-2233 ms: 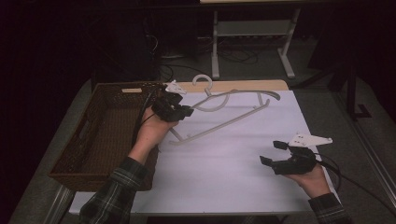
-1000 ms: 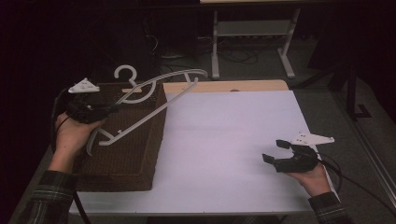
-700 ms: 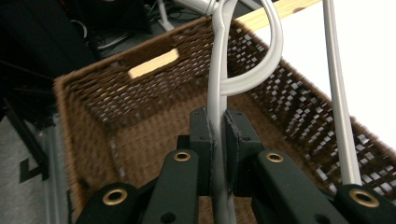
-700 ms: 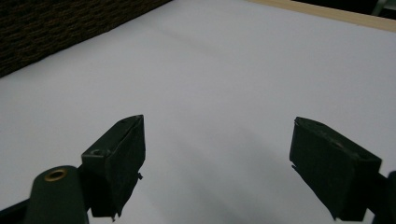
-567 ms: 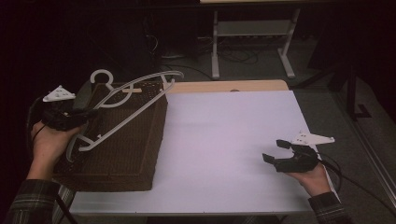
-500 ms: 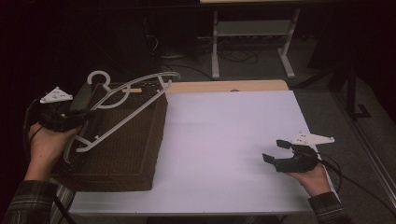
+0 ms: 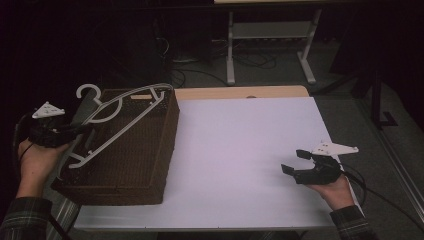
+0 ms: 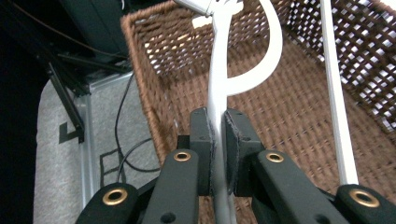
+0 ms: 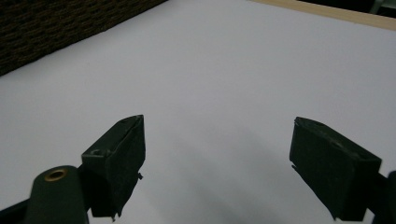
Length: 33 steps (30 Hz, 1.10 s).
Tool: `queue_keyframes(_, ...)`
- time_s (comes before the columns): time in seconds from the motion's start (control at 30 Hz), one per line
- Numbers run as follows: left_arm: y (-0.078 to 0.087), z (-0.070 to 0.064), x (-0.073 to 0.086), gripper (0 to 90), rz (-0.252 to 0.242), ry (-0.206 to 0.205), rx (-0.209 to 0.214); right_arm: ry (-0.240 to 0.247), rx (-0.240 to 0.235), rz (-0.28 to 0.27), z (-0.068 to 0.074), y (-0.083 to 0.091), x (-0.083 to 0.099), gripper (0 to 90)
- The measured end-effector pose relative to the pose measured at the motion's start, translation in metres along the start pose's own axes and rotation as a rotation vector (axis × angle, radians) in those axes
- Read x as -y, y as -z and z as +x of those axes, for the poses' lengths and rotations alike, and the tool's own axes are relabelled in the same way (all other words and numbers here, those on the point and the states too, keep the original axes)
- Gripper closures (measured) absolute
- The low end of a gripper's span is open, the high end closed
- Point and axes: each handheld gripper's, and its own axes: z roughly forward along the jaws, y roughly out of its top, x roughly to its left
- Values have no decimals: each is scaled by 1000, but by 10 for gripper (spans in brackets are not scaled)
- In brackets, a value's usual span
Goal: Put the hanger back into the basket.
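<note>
A white plastic hanger [image 7: 120,117] lies slanted over the brown wicker basket [image 7: 150,165] at the table's left end, its hook pointing up past the far left rim. My left gripper [image 7: 70,131] is shut on the hanger's lower arm, outside the basket's left side. In the left gripper view the pads [image 8: 201,149] pinch the white bar of the hanger [image 8: 217,84] above the basket's woven floor [image 8: 289,116]. My right gripper [image 7: 295,162] rests open near the table's front right, over the white tabletop [image 7: 240,140]. Its jaws stand wide apart in the right gripper view [image 9: 217,161] with nothing between them.
A wooden strip [image 7: 240,92] runs along the table's far edge. A white metal stand [image 7: 270,45] and cables stand on the dark floor behind. The basket's wall [image 9: 56,28] shows at the upper left of the right gripper view.
The left gripper has carried the hanger from the table's middle leftwards over the basket, then lowered it toward the basket. The right gripper has stayed still and open.
</note>
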Motion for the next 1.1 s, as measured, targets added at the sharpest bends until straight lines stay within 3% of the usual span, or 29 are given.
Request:
queue_keyframes(0.1,-5,2,5,828,6,1,-12,-1,0,-2,0,0,0,175)
queue_keyframes(0.2,-9,3,8,828,42,-14,-42,-1,3,-5,0,1,0,175)
queue_keyframes(0.67,-29,-4,16,824,95,-16,-20,-2,1,-6,-1,1,0,175)
queue_keyframes(0.9,-32,-5,16,805,81,5,5,-3,2,-7,-1,2,0,175)
queue_keyframes(1.0,-29,-5,14,773,49,25,22,-5,2,-8,0,2,0,175)
queue_keyframes(1.1,-29,-7,12,753,39,19,28,-5,3,-10,-1,3,0,175)
